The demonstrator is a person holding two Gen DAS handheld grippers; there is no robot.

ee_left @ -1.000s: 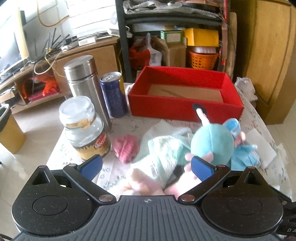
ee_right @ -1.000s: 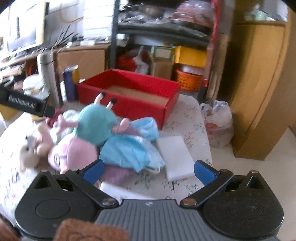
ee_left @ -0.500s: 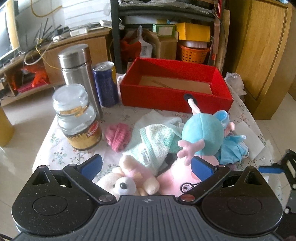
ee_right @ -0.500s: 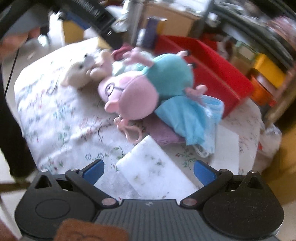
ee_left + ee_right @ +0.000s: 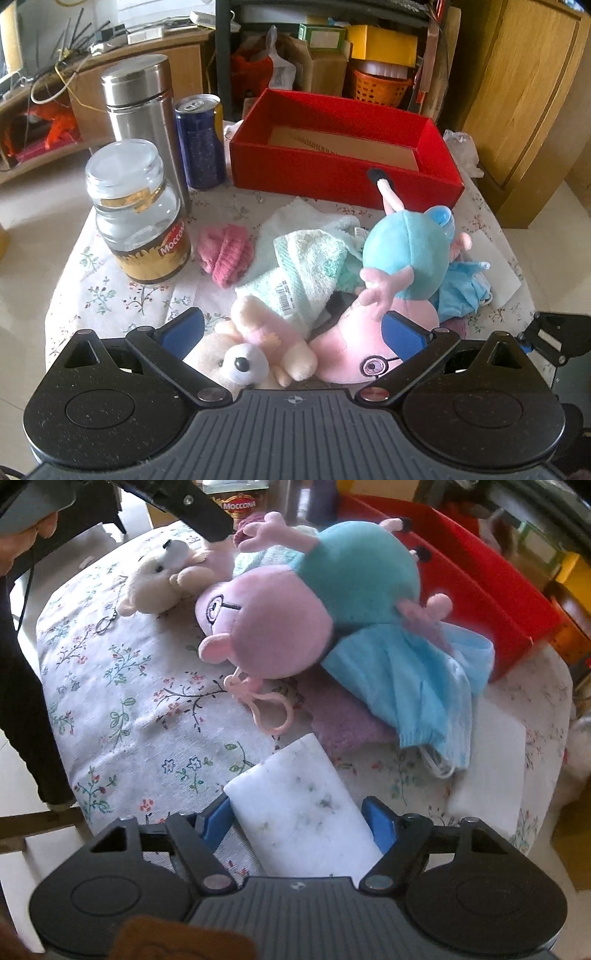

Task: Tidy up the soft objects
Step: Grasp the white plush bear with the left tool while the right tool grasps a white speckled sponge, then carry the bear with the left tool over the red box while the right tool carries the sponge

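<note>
Left wrist view: the left gripper (image 5: 291,330) hovers with its jaws spread wide and holding nothing, above a heap of soft things near the front edge of a small table (image 5: 96,291) with a flowered cloth. Just under it lie a cream bear (image 5: 236,363) and a pink-headed pig plush (image 5: 399,258) in a teal dress, lying on a pale green towel (image 5: 306,273). A pink knit piece (image 5: 227,254) lies beside the towel. At the table's far edge stands an open red box (image 5: 343,177), empty inside, probably where the soft things belong. Along the left edge stand a glass jar (image 5: 138,214), a steel flask (image 5: 142,110) and a blue can (image 5: 201,142), hard things kept apart.

Right wrist view: the right gripper (image 5: 297,821) points steeply down at the table's near right edge. Its jaws have just been closing, and a white sponge (image 5: 299,808) lies between the blue pads (image 5: 378,821), which sit right against its sides; whether they already squeeze it I cannot tell. Beyond lie a purple cloth (image 5: 343,720) and a blue mask (image 5: 413,686) under the pig.
</note>
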